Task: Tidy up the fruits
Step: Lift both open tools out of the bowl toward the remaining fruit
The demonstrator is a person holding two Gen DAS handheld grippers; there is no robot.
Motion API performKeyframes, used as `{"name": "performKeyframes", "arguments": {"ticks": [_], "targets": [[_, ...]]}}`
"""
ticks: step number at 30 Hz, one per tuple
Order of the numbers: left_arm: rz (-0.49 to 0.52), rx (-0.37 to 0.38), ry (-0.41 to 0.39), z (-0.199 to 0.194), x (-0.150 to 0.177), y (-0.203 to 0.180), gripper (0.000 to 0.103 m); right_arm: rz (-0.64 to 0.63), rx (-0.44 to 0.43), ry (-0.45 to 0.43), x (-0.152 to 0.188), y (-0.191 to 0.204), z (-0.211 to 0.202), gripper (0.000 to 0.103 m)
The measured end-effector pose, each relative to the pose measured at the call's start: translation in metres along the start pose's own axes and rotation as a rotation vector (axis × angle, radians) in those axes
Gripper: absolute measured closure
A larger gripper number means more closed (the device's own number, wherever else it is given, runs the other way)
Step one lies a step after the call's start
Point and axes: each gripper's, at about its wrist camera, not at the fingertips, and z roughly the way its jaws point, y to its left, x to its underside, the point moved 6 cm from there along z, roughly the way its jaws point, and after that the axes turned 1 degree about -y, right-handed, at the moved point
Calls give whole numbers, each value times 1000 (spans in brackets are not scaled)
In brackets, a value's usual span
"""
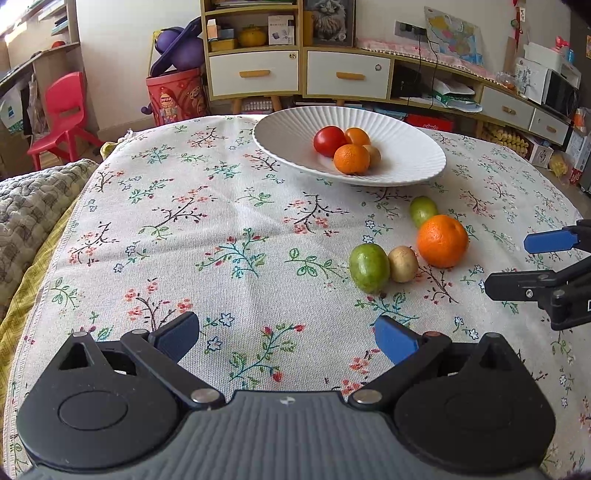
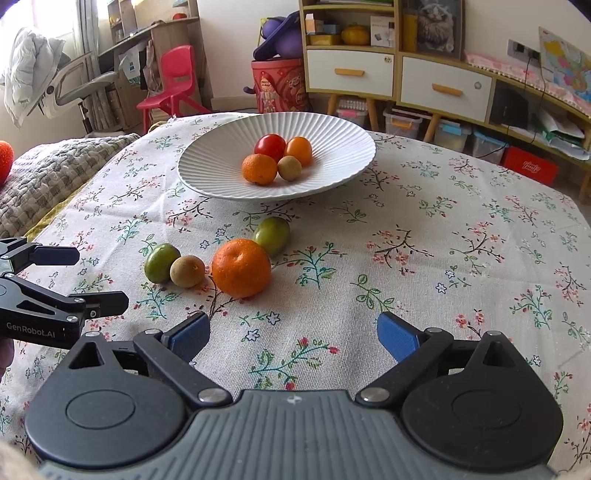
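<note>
Fruits (image 2: pixel 241 267) loose on tablecloth (image 1: pixel 221 229), left gripper (image 1: pixel 287 338) and right gripper (image 2: pixel 293 334) tilted downward, jaws wide, empty

A long wooden cabinet (image 1: pixel 347 74) with white drawers lines the pale back wall (image 1: pixel 114 55). A red plastic chair (image 2: pixel 173 85) stands left, near a desk (image 2: pixel 147 33) in daylight.

A red chair (image 2: pixel 171 83) stands left of the cabinet (image 2: pixel 399 70). A red bucket (image 2: pixel 280 90) sits just beside the cabinet, a purple toy (image 2: pixel 280 38) atop it.
</note>
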Motion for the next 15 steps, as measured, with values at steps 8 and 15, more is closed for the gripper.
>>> {"name": "performKeyframes", "arguments": {"ticks": [8, 15], "targets": [[7, 4, -24, 6, 1, -1, 11, -53, 30, 19, 10, 5, 10, 6], [36, 53, -55, 11, -3, -12, 14, -79, 31, -1, 7, 9, 13, 6]]}}
